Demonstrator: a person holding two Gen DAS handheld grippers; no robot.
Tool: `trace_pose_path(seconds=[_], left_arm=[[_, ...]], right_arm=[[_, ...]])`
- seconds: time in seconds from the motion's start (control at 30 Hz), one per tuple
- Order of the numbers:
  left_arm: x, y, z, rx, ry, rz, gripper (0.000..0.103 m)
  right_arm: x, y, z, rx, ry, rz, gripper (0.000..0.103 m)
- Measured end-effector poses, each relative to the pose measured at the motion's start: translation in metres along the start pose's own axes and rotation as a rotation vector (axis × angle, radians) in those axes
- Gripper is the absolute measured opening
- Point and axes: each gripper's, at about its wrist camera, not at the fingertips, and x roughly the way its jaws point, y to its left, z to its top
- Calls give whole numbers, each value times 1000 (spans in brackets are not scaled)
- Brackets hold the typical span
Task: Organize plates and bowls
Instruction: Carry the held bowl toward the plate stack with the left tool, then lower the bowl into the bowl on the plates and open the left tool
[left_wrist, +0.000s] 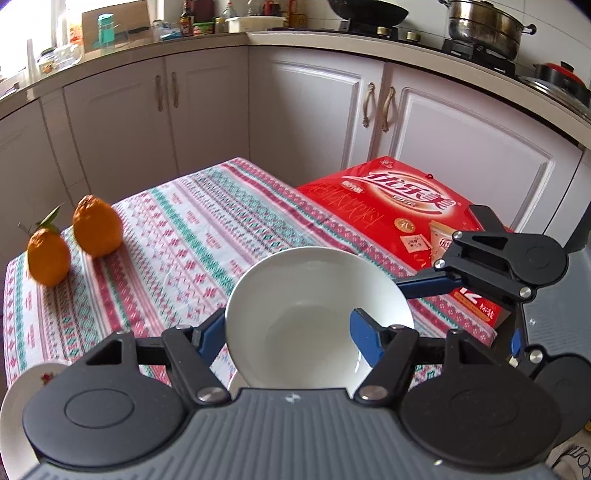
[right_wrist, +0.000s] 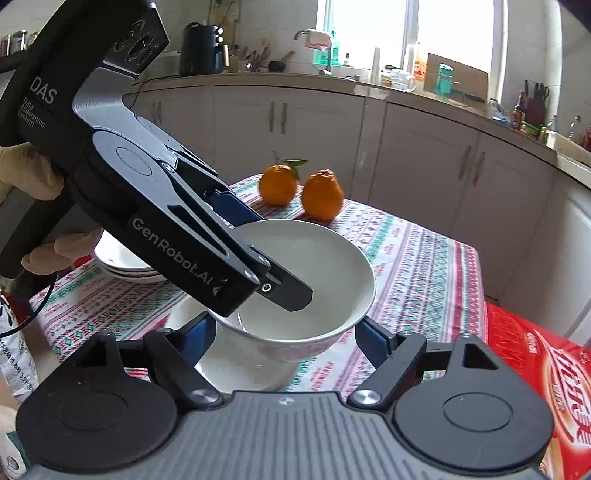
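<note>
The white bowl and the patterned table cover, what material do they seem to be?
White bowl: probably glazed ceramic; smooth, glossy, with soft reflections inside. Patterned table cover: looks like woven or printed cloth, matte; however, a coated sheet cannot be excluded.

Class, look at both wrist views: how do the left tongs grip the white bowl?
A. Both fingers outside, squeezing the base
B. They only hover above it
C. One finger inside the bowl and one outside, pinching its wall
C: in the right wrist view one finger of the left tongs lies inside the white bowl, pinching its wall.
</note>
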Motion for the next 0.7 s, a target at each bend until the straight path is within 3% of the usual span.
trace_pose_path(seconds=[0.7], left_arm=[[1,9,-33,-51,28,-3,70]], right_arm=[[17,19,-13,32,55,63,86]])
